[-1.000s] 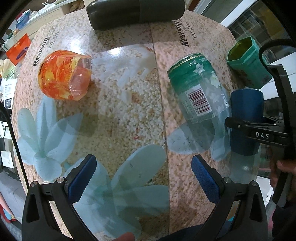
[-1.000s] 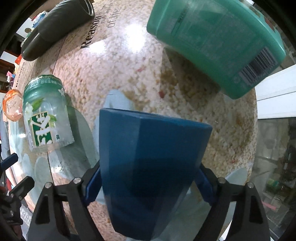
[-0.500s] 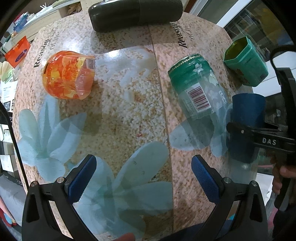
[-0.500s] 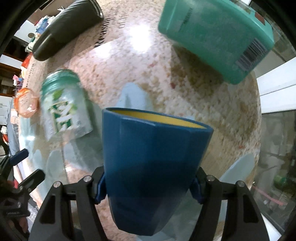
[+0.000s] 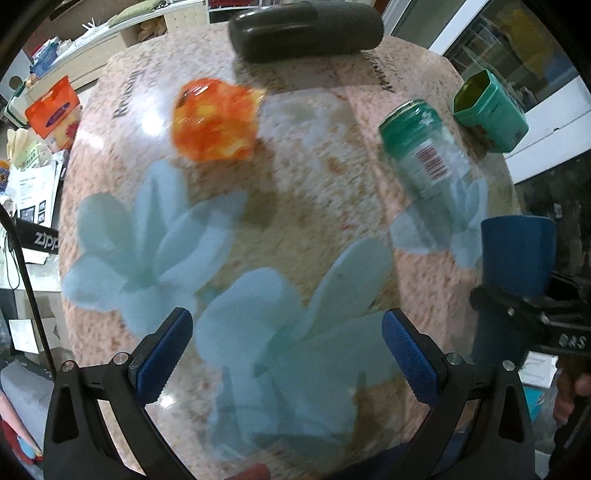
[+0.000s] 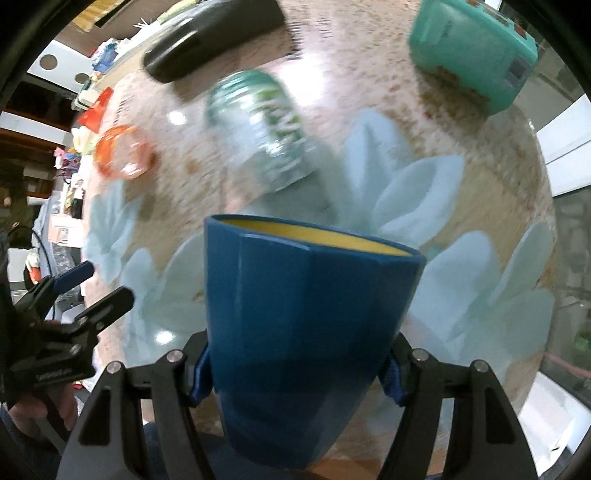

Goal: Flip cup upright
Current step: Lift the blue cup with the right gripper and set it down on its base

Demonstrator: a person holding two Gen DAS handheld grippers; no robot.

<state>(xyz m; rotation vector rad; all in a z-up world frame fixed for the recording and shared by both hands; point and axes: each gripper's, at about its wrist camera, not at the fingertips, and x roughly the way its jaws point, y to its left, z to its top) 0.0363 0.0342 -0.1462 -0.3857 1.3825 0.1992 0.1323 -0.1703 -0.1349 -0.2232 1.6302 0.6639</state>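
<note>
My right gripper (image 6: 295, 373) is shut on a blue cup (image 6: 303, 325) with a yellow inside. The cup is held above the table near its front edge, rim away from the camera and tipped upward. In the left wrist view the blue cup (image 5: 517, 258) shows at the right edge, clamped in the right gripper (image 5: 517, 299) with its wider rim end up. My left gripper (image 5: 284, 350) is open and empty above the flower-printed table (image 5: 258, 236). It also shows at the left of the right wrist view (image 6: 92, 284).
An orange cup (image 5: 214, 118) lies on its side at the back. A green-capped clear jar (image 5: 424, 155) lies on its side on the right. A teal container (image 5: 491, 110) sits at the back right. A dark case (image 5: 306, 29) lies along the far edge.
The right gripper has pulled back and lifted with the blue cup, tilting it so the yellow inside shows. The left gripper has drawn back and swung right; it stays open.
</note>
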